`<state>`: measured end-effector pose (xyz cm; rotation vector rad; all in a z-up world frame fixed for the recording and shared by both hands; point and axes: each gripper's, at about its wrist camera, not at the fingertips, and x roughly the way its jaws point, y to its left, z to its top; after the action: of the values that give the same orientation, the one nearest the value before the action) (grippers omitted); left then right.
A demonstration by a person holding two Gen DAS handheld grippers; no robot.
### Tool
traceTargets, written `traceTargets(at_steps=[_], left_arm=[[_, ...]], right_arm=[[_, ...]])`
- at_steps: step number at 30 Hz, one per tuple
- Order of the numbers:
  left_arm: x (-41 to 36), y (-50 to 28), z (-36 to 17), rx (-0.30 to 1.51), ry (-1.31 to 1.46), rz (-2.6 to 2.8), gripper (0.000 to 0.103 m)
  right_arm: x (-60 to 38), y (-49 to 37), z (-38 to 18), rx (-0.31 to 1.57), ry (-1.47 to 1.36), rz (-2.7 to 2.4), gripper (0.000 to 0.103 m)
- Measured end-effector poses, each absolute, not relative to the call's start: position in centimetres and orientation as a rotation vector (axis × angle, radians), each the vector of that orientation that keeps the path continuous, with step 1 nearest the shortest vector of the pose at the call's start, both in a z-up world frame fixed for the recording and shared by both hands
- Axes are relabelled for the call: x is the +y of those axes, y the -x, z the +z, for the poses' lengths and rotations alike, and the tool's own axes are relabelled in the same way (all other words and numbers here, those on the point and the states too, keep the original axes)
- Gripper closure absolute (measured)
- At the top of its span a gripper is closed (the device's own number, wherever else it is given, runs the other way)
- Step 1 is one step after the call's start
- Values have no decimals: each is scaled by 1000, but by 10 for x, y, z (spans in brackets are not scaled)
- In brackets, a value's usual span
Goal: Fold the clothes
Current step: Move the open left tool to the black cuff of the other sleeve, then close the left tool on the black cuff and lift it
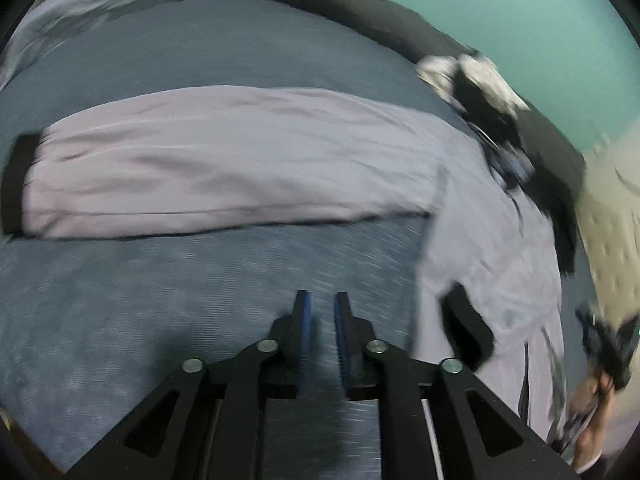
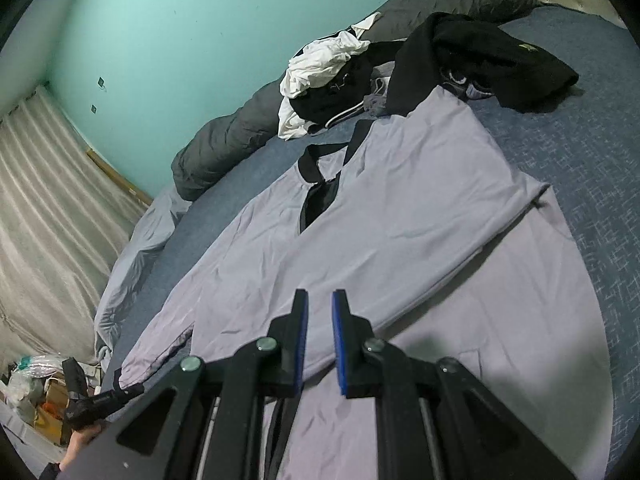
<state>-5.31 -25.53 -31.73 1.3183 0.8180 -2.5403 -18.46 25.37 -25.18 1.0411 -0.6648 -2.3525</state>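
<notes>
A lavender long-sleeved top (image 2: 400,208) with a black collar (image 2: 316,168) lies flat on the blue bedspread (image 2: 592,152). One side of it is folded over its body. My right gripper (image 2: 319,294) hovers over its lower part, jaws a little apart, nothing between them. In the left wrist view the top (image 1: 224,160) stretches across the bed, with a black cuff (image 1: 18,184) at the far left and another cuff (image 1: 468,328) near the right. My left gripper (image 1: 320,296) is over bare bedspread (image 1: 160,300), narrowly open and empty. This view is blurred.
A pile of black and white clothes (image 2: 460,56) sits beyond the top's collar. A dark grey duvet (image 2: 232,136) runs along the teal wall. A curtain (image 2: 40,200) and floor clutter (image 2: 28,384) lie off the bed's left edge.
</notes>
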Motion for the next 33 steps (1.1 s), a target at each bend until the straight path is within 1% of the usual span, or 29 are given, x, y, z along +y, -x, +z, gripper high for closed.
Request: traceTargets(at_steps=[1, 2, 6, 11, 15, 22, 33], left_arm=[[-267, 49, -319, 860, -1296, -2507, 68], [-278, 46, -320, 895, -1278, -2480, 67], [-315, 34, -324, 1007, -1209, -2382, 67], [-352, 18, -328, 1077, -1122, -2280, 65], [-374, 8, -333, 1088, -1081, -2225, 63], [-403, 0, -343, 1161, -1016, -2186, 60], [-418, 2, -340, 1150, -922, -2142, 59]], right_arm=[[254, 185, -254, -678, -1046, -2342, 92], [254, 186, -255, -691, -1052, -2332, 92], [259, 186, -258, -718, -1057, -2330, 92], [268, 188, -256, -750, -1032, -2344, 92], [263, 191, -259, -736, -1043, -2336, 92], [251, 192, -258, -688, -1039, -2331, 92], [253, 196, -262, -685, -1047, -2332, 92]])
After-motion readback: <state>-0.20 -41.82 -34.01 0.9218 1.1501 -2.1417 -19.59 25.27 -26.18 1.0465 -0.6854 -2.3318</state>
